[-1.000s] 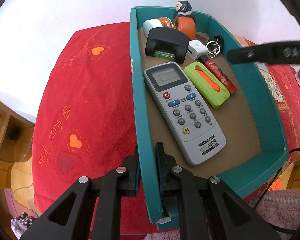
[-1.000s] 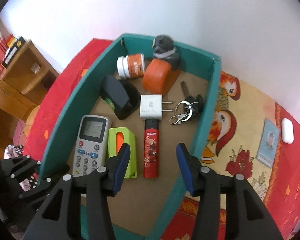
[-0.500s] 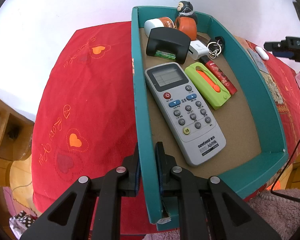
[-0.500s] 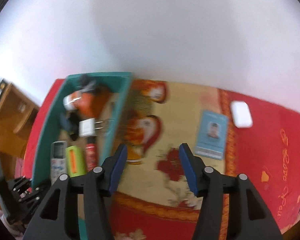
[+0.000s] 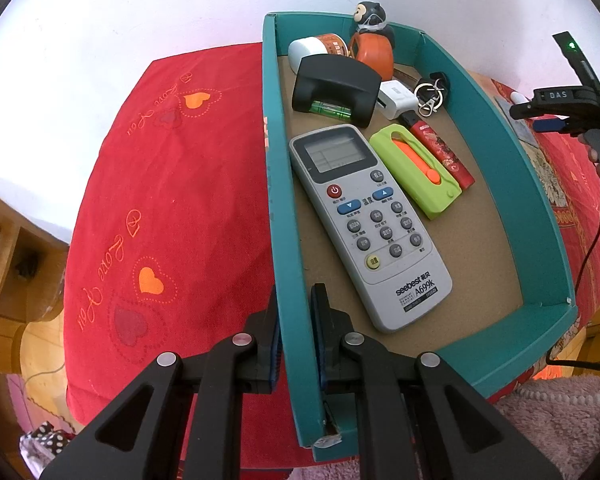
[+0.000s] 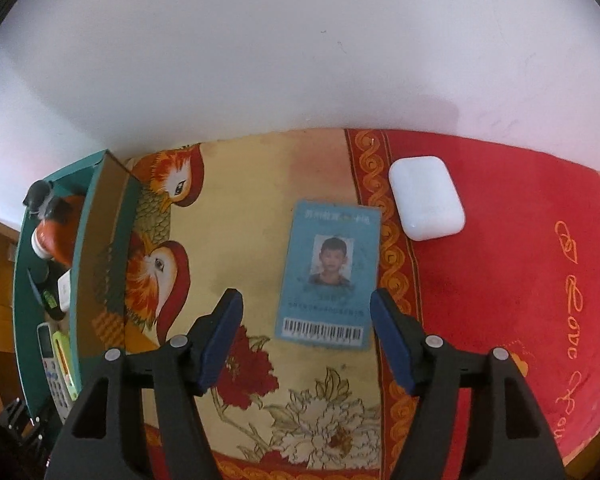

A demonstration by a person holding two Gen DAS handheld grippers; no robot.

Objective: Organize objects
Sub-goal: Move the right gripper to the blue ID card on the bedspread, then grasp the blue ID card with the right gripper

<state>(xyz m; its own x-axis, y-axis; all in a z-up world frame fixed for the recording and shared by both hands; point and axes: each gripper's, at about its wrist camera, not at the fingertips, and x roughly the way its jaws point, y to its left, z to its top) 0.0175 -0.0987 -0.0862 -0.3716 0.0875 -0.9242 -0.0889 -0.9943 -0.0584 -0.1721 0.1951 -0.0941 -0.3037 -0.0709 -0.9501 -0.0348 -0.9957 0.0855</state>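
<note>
Right gripper [image 6: 306, 334] left the box [image 5: 278, 208], fingers opening over card [image 6: 328, 276]; left gripper [image 5: 294, 336] pinches its wall.

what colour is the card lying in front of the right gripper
Light blue card, with a photo and a barcode; the right wrist view shows it best.

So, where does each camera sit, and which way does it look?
Left wrist: on the left gripper, looking steeply down into the teal box; its jaws clamp the box wall.
Right wrist: on the right gripper, looking down at the blue card; its jaws are opening, empty.
Shared: the box and the remote.
</note>
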